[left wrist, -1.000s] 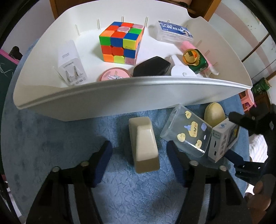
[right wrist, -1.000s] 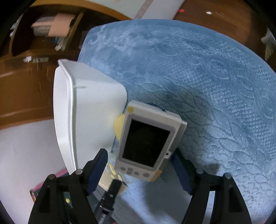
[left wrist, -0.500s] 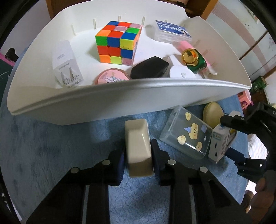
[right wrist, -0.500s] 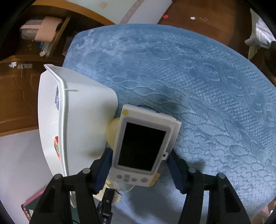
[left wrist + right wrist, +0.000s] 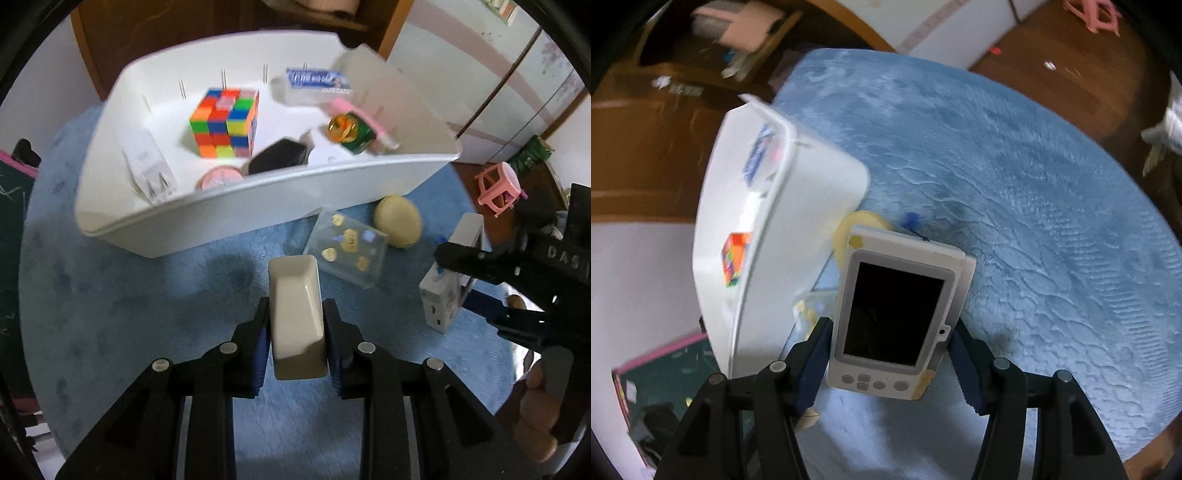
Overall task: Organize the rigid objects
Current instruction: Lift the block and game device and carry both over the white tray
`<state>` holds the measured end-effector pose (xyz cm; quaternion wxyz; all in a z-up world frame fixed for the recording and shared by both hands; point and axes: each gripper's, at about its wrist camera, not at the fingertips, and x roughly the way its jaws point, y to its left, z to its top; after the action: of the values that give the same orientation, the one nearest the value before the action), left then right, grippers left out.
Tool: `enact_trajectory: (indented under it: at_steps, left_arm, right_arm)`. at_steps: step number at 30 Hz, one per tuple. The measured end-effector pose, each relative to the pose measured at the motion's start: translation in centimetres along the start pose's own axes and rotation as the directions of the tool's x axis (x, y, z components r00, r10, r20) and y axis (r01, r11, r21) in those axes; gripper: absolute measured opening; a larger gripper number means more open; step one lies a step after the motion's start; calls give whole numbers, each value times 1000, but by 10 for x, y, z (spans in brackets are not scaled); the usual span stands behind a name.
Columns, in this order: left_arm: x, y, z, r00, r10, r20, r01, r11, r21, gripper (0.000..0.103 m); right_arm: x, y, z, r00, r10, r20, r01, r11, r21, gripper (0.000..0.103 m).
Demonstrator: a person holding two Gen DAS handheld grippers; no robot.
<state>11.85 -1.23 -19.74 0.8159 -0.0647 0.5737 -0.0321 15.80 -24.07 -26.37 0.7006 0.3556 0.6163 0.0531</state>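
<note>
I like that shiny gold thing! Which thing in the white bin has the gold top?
The green bottle at the bin's right end. Its top is shiny gold; the cube is many-coloured and the case is black.

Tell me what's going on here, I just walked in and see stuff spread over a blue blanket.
A person is sorting small items into a white bin with two handheld grippers. The left gripper is clamped on a beige block; the right gripper grips a white handheld device with a dark screen. A clear printed case and a cream oval object lie on the blanket beside the bin, which already holds a puzzle cube.
</note>
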Motion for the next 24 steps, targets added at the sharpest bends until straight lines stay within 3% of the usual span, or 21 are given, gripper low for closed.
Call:
enact_trajectory:
  at_steps: [6, 12, 18, 24]
  left_arm:
    - [-51, -3, 19, 996, 11, 92, -7, 999, -35, 28]
    - [-109, 6, 49, 975, 42, 216, -29, 998, -63, 28]
    - [-154, 12, 87, 946, 59, 318, -40, 997, -66, 29]
    - [-171, 18, 136, 918, 93, 386, -78, 995, -55, 29]
  right_arm:
    - [-40, 38, -17, 997, 46, 62, -34, 983, -180, 62]
    - [-79, 91, -28, 982, 138, 131, -87, 939, -333, 62]
    - [-116, 141, -20, 954, 239, 182, -140, 891, -432, 62]
    - [-147, 182, 2, 915, 324, 239, -177, 857, -484, 62]
